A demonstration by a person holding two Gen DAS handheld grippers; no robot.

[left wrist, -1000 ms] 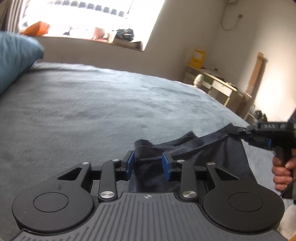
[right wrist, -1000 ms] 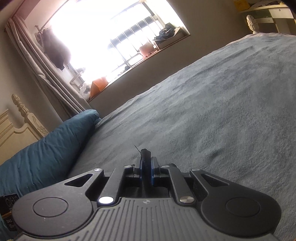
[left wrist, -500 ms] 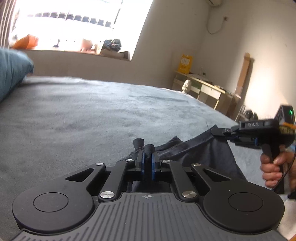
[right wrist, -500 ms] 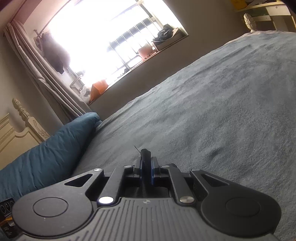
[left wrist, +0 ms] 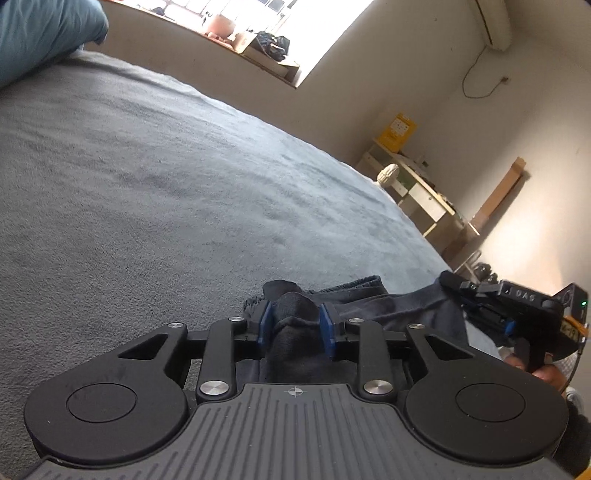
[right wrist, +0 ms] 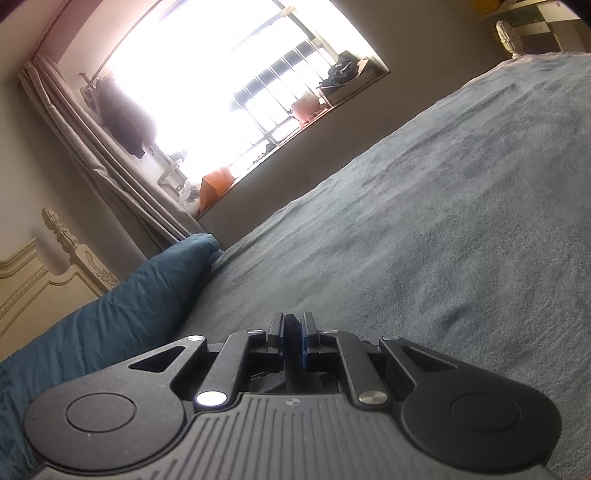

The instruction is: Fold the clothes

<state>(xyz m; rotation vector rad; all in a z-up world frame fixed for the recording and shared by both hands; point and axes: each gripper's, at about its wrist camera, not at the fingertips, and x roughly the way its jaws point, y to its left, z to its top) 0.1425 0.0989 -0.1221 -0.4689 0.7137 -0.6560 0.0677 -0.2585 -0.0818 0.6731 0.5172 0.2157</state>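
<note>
A dark grey garment [left wrist: 406, 310] lies crumpled on the grey bed blanket [left wrist: 184, 184] at the near right. My left gripper [left wrist: 295, 321] sits low over its near end. A bunched fold of the cloth fills the gap between the blue pads [left wrist: 265, 325], and the jaws are opening. To the right, a hand holds my right gripper [left wrist: 452, 284], which is pinching the garment's far corner. In the right wrist view that gripper [right wrist: 293, 332] is shut, with a thin sliver of dark cloth [right wrist: 293, 325] between its pads.
A teal pillow [left wrist: 40, 33] lies at the head of the bed next to a cream headboard [right wrist: 37, 280]. The window ledge [left wrist: 258, 51] holds clutter. A desk [left wrist: 417, 188] and a leaning board stand past the bed's right edge.
My left gripper closed on the fold half a second ago and now stands parted again. It has rolled and dropped lower. The right gripper keeps its pinch in place.
</note>
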